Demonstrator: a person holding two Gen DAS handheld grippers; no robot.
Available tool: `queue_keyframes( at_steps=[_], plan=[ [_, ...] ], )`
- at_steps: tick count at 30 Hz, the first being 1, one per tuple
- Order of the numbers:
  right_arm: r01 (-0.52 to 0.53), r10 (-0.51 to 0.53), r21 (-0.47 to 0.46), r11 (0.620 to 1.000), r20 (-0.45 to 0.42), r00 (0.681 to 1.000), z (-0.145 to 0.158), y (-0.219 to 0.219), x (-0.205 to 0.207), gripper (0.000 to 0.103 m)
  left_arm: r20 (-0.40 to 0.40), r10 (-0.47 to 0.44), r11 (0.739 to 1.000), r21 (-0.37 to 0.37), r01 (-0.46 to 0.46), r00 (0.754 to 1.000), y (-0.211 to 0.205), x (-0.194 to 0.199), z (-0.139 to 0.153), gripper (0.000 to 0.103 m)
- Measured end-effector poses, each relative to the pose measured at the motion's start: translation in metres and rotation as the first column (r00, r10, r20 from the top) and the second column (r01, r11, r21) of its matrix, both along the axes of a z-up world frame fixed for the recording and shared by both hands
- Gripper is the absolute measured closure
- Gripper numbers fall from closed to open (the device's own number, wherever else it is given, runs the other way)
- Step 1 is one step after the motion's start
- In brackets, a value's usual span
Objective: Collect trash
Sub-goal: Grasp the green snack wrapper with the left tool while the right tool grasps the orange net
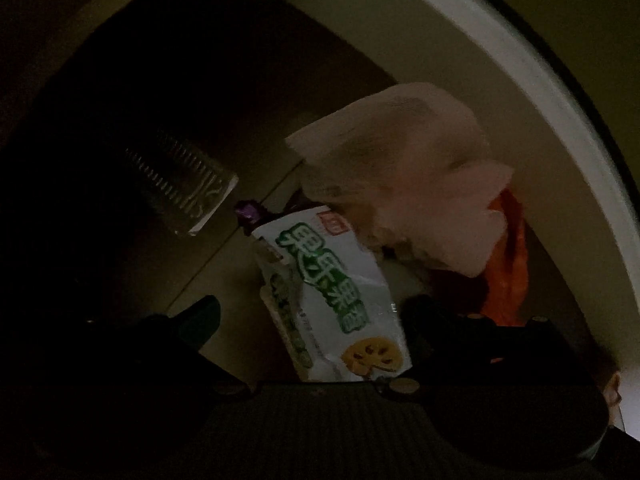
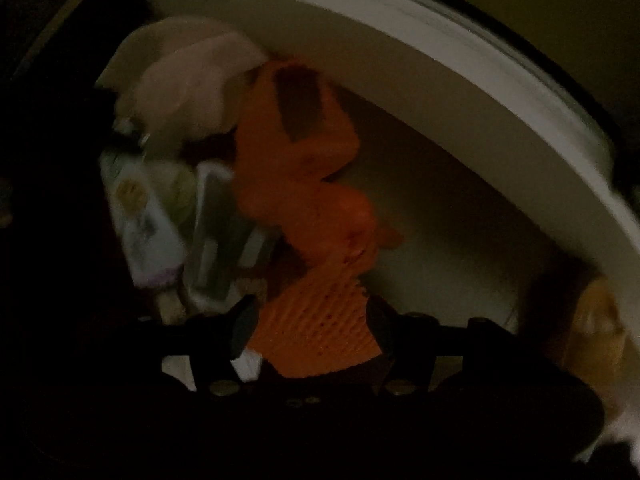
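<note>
Orange netting [image 2: 316, 324] lies between right tongs [image 2: 310, 332], seemingly gripped.

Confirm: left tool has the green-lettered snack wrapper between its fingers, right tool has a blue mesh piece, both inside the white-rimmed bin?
Not blue. The right wrist view shows the mesh piece at the right tool is orange. The rest holds: snack wrapper at the left tool, inside the bin.

This looks like a dim household setting, seen from inside a round white waste bin [image 1: 576, 128]. Domestic rubbish shows it: a snack wrapper [image 1: 340, 296] printed with green Chinese characters, a crumpled tissue [image 1: 400, 176], orange netting [image 2: 312, 216] and a clear ribbed plastic cup [image 1: 188, 184]. The room beyond is too dark to tell.
</note>
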State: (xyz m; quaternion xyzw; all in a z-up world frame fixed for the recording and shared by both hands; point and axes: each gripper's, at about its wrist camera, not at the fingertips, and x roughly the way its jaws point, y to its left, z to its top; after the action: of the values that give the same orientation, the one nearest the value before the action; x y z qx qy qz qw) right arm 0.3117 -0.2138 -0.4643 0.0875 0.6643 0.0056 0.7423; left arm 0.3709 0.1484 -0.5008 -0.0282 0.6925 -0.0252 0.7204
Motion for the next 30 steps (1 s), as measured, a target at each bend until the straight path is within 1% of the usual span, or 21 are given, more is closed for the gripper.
queue_keyframes(
  at_steps=[4, 7, 9, 10, 11, 12, 13, 14, 15, 16, 17, 18, 20, 22, 23, 25, 27, 30],
  plan=[
    [0.135, -0.135, -0.004, 0.991, -0.026, 0.991, -0.012, -0.002, 0.006, 0.044, -0.027, 0.029, 1.0, 0.001, -0.029, 0.999, 0.003, -0.001, -0.011, 0.001],
    [0.235, -0.236, -0.021, 0.972, -0.062, 0.97, -0.023, -0.006, 0.004, 0.044, -0.053, 0.056, 0.998, -0.026, -0.058, 0.997, 0.006, -0.002, -0.018, 0.001],
    [0.283, -0.283, -0.022, 0.959, -0.094, 0.954, -0.028, -0.01, 0.001, 0.044, -0.06, 0.066, 0.997, -0.038, -0.068, 0.996, 0.007, -0.002, -0.021, 0.002],
    [0.3, -0.301, -0.023, 0.954, -0.107, 0.948, -0.03, -0.012, 0.0, 0.046, -0.063, 0.067, 0.997, -0.04, -0.069, 0.996, 0.009, -0.003, -0.024, 0.005],
    [0.314, -0.314, -0.019, 0.949, -0.116, 0.942, -0.031, -0.014, 0.0, 0.046, -0.068, 0.068, 0.997, -0.042, -0.071, 0.995, 0.009, -0.003, -0.026, 0.016],
    [0.329, -0.327, -0.008, 0.944, -0.126, 0.937, -0.033, -0.016, -0.001, 0.046, -0.079, 0.072, 0.996, -0.047, -0.076, 0.994, 0.01, -0.004, -0.028, 0.023],
    [0.34, -0.337, 0.004, 0.94, -0.132, 0.932, -0.033, -0.018, -0.002, 0.047, -0.095, 0.082, 0.995, -0.053, -0.087, 0.992, 0.012, -0.004, -0.031, 0.037],
    [0.349, -0.344, 0.015, 0.937, -0.134, 0.929, -0.034, -0.02, -0.003, 0.047, -0.112, 0.093, 0.993, -0.058, -0.1, 0.989, 0.016, -0.002, -0.033, 0.045],
    [0.351, -0.345, 0.023, 0.936, -0.136, 0.929, -0.034, -0.021, -0.003, 0.051, -0.124, 0.106, 0.991, -0.063, -0.114, 0.987, 0.018, -0.002, -0.034, 0.048],
    [0.348, -0.342, 0.026, 0.937, -0.14, 0.929, -0.035, -0.022, -0.003, 0.069, -0.128, 0.119, 0.989, -0.07, -0.128, 0.985, 0.02, -0.003, -0.035, 0.054],
    [0.347, -0.339, 0.03, 0.937, -0.148, 0.929, -0.036, -0.024, -0.002, 0.081, -0.126, 0.121, 0.989, -0.069, -0.131, 0.985, 0.021, -0.004, -0.034, 0.059],
    [0.35, -0.34, 0.036, 0.936, -0.161, 0.926, -0.037, -0.025, -0.003, 0.092, -0.125, 0.118, 0.989, -0.069, -0.128, 0.985, 0.022, -0.004, -0.034, 0.062],
    [0.358, -0.346, 0.045, 0.932, -0.176, 0.922, -0.037, -0.029, -0.004, 0.096, -0.121, 0.107, 0.991, -0.069, -0.116, 0.987, 0.023, -0.005, -0.031, 0.073],
    [0.344, -0.333, 0.042, 0.938, -0.167, 0.928, -0.033, -0.031, -0.007, 0.096, -0.117, 0.102, 0.991, -0.073, -0.111, 0.988, 0.024, -0.005, -0.025, 0.077],
    [0.33, -0.32, 0.037, 0.943, -0.166, 0.933, -0.03, -0.032, -0.009, 0.096, -0.115, 0.092, 0.992, -0.079, -0.102, 0.989, 0.024, -0.006, -0.024, 0.082],
    [0.316, -0.305, 0.049, 0.948, -0.158, 0.939, -0.023, -0.035, -0.013, 0.097, -0.11, 0.064, 0.995, -0.067, -0.071, 0.992, 0.023, -0.009, -0.021, 0.092],
    [0.295, -0.285, 0.054, 0.954, -0.139, 0.948, -0.012, -0.037, -0.017, 0.097, -0.111, 0.045, 0.996, -0.068, -0.053, 0.993, 0.026, -0.014, -0.014, 0.095],
    [0.27, -0.262, 0.075, 0.96, -0.105, 0.959, 0.001, -0.035, -0.023, 0.097, -0.076, -0.002, 0.998, -0.06, -0.003, 0.997, 0.026, -0.023, 0.001, 0.096]
  ],
)
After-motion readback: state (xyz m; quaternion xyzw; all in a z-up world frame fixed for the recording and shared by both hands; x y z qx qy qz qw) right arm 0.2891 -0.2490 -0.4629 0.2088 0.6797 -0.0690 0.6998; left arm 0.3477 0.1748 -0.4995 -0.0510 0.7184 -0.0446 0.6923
